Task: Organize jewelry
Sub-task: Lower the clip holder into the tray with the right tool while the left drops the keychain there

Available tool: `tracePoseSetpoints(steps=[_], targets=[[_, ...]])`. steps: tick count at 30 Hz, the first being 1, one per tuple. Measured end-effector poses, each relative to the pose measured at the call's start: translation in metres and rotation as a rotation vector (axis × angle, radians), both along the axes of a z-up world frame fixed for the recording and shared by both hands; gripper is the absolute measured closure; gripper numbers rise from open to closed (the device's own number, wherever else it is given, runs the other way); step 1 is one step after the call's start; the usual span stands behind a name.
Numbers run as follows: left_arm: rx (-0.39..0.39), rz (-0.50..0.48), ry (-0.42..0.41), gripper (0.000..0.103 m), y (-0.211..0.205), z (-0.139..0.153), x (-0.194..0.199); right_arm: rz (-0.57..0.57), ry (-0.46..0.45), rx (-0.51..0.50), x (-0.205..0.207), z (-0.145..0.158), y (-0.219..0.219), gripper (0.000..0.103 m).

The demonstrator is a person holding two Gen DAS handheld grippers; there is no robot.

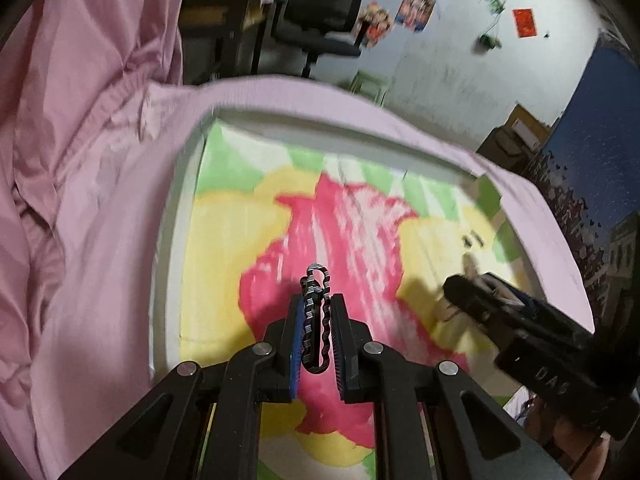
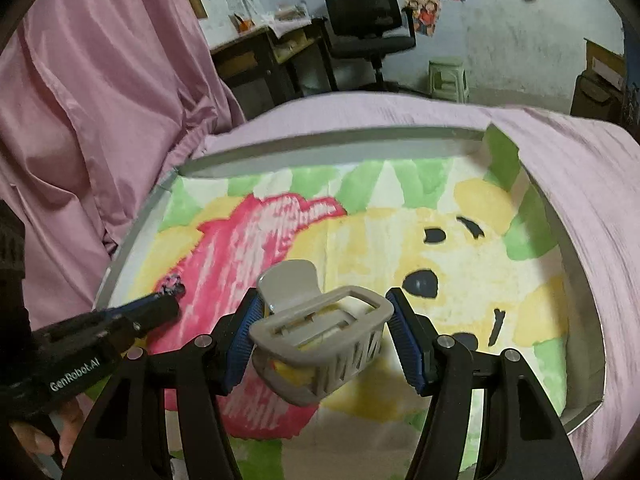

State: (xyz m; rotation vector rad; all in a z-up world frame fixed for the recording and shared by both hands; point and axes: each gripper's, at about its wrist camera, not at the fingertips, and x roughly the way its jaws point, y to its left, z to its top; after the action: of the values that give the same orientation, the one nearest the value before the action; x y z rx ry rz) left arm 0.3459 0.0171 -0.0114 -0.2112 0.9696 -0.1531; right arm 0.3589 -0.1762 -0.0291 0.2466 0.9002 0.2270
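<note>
My left gripper (image 1: 318, 300) is shut on a black-and-white striped hair tie (image 1: 316, 276), whose loop pokes out past the fingertips over the pink patch of the towel. My right gripper (image 2: 323, 296) is shut on a beige claw clip (image 2: 320, 328), held sideways between the blue pads above the towel. Both hang over a white-walled box (image 2: 320, 144) lined with a towel (image 2: 480, 280) showing a yellow bear. In the right wrist view the left gripper (image 2: 160, 304) comes in from the left with the hair tie (image 2: 173, 285) at its tip. The right gripper (image 1: 460, 284) shows at the right of the left wrist view.
Pink cloth (image 1: 80, 200) drapes around the box (image 1: 172, 240) on all sides and rises high at the left. Beyond stand a black office chair (image 2: 368, 20), a dark desk (image 2: 264, 60), a green stool (image 2: 448, 78) and cardboard boxes (image 2: 600, 76). A hand (image 2: 36, 436) holds the left gripper.
</note>
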Motion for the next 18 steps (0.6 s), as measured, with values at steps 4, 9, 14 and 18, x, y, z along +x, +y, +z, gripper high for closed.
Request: tracePoseSetpoints(steps=[4,9,14,18], targets=[[-0.013,-0.021,-0.009,0.090,-0.001,0.001,-0.005,0.001,0.029,0.045,0.000,-0.006,-0.002,0.045],[-0.009,-0.018,-0.052,0.087,0.001,0.009,-0.017,-0.018,-0.069,0.049,-0.023,0.015,-0.009,0.031],[-0.020,0.014,-0.191,0.041,0.005,0.031,-0.049,-0.035,-0.224,0.055,-0.058,0.039,-0.027,0.018],[-0.008,0.026,-0.322,0.031,0.003,0.049,-0.082,-0.040,-0.363,0.027,-0.096,0.055,-0.038,0.007]])
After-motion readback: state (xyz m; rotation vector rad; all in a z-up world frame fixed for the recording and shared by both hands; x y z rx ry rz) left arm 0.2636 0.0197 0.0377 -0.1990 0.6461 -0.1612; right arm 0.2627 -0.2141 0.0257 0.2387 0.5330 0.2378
